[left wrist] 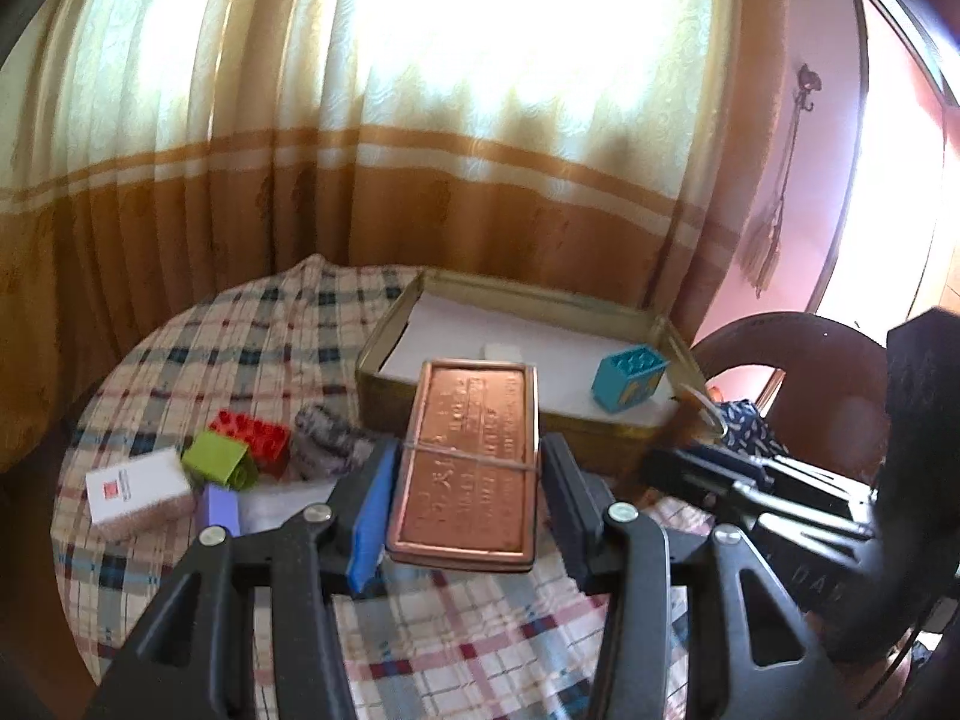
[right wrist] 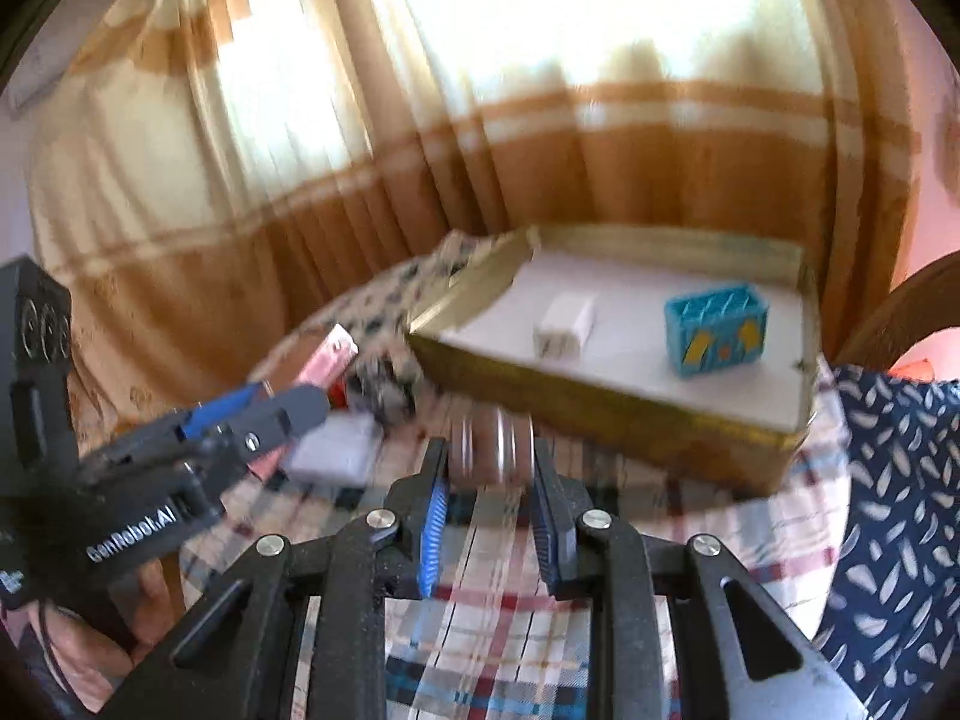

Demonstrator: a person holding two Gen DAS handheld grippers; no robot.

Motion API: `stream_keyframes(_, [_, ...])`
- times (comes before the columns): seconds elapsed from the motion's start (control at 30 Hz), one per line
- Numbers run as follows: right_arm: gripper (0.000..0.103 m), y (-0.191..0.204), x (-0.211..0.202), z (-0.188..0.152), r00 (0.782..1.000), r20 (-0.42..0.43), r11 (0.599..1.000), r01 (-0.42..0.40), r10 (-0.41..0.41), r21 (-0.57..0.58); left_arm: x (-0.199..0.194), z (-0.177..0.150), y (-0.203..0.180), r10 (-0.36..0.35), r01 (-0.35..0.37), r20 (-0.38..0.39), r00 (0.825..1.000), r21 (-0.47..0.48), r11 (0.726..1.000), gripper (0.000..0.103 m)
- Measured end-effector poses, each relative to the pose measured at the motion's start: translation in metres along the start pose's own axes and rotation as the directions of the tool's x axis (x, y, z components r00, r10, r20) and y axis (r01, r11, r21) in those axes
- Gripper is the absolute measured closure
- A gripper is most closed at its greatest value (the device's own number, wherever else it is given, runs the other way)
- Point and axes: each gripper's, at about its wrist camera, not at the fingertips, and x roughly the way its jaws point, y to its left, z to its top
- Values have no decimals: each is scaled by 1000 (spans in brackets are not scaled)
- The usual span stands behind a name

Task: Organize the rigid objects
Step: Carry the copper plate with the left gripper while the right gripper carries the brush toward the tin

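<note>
My left gripper is shut on a flat copper-coloured tin with a rubber band round it, held above the plaid tablecloth just in front of the open gold tin box. The box holds a blue brick and a small white block. My right gripper is shut on a small brown, blurred cylindrical object, near the box's front wall. The blue brick and white block show inside it.
Left of the box lie a red brick, a green brick, a white card box, a purple block and a grey knitted piece. A brown chair stands at right. Curtains hang behind the table.
</note>
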Motion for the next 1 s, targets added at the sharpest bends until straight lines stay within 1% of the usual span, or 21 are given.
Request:
stream_keyframes(0.17, [76, -9, -11, 20, 998, 65, 1000, 7, -9, 28, 4, 16, -11, -4, 4, 27, 1000, 25, 1000, 56])
stream_keyframes(0.2, [83, -11, -13, 25, 997, 76, 999, 11, -14, 31, 5, 18, -12, -4, 4, 30, 1000, 24, 1000, 56])
stream_keyframes(0.23, [86, -13, -15, 29, 996, 88, 999, 15, -18, 33, 7, 20, -13, -6, 5, 32, 999, 21, 1000, 56])
stream_keyframes(0.37, [86, -21, -17, 44, 992, 125, 999, 29, -34, 45, 13, 26, -14, -10, 10, 33, 999, 18, 1000, 56])
stream_keyframes(0.47, [87, -31, -16, 49, 991, 124, 997, 34, -42, 67, 15, 28, -14, -13, 13, 32, 999, 20, 1000, 56])
stream_keyframes(0.5, [86, -35, -16, 49, 992, 118, 997, 25, -34, 76, 15, 27, -15, -13, 13, 32, 999, 20, 1000, 56])
stream_keyframes(0.53, [86, -39, -14, 47, 996, 93, 996, 0, -8, 87, 15, 27, -15, -14, 13, 29, 999, 18, 1000, 56])
stream_keyframes(0.6, [86, -42, -11, 39, 999, 47, 995, -14, 9, 100, 16, 24, -13, -14, 14, 21, 1000, 10, 1000, 56])
stream_keyframes(0.67, [86, -41, -5, 18, 1000, -22, 996, -14, 15, 83, 16, 20, -10, -14, 14, 17, 1000, -1, 1000, 56])
stream_keyframes(0.7, [86, -40, 0, 9, 999, -44, 997, -14, 17, 71, 17, 19, -9, -14, 15, 13, 1000, -10, 1000, 56])
stream_keyframes(0.77, [86, -34, 14, -12, 993, -115, 999, -18, 23, 39, 21, 16, -6, -15, 15, 2, 1000, -23, 1000, 56])
stream_keyframes(0.8, [86, -33, 20, -16, 990, -140, 999, -18, 22, 36, 22, 15, -6, -10, 10, -5, 1000, -25, 1000, 56])
stream_keyframes(0.83, [86, -31, 31, -23, 982, -186, 999, -17, 24, 38, 22, 15, -6, -8, 7, -7, 1000, -25, 1000, 56])
stream_keyframes(0.87, [85, -30, 38, -25, 977, -212, 999, -19, 27, 41, 21, 14, -6, -5, 5, -6, 1000, -23, 1000, 56])
stream_keyframes(0.9, [82, -28, 39, -25, 981, -190, 999, -33, 39, 31, 20, 14, -5, -4, 4, -5, 1000, -20, 1000, 56])
stream_keyframes(0.93, [76, -24, 41, -24, 982, -187, 1000, -2, 2, 0, 20, 15, -5, -3, 3, -4, 1000, -19, 1000, 56])
stream_keyframes(0.97, [73, -21, 42, -22, 983, -183, 1000, 18, -22, -26, 19, 15, -4, -3, 3, -2, 1000, -21, 1000, 56])
stream_keyframes(1.0, [65, -19, 44, -21, 982, -186, 999, 29, -37, -44, 19, 15, -3, -3, 3, -2, 1000, -23, 1000, 56])
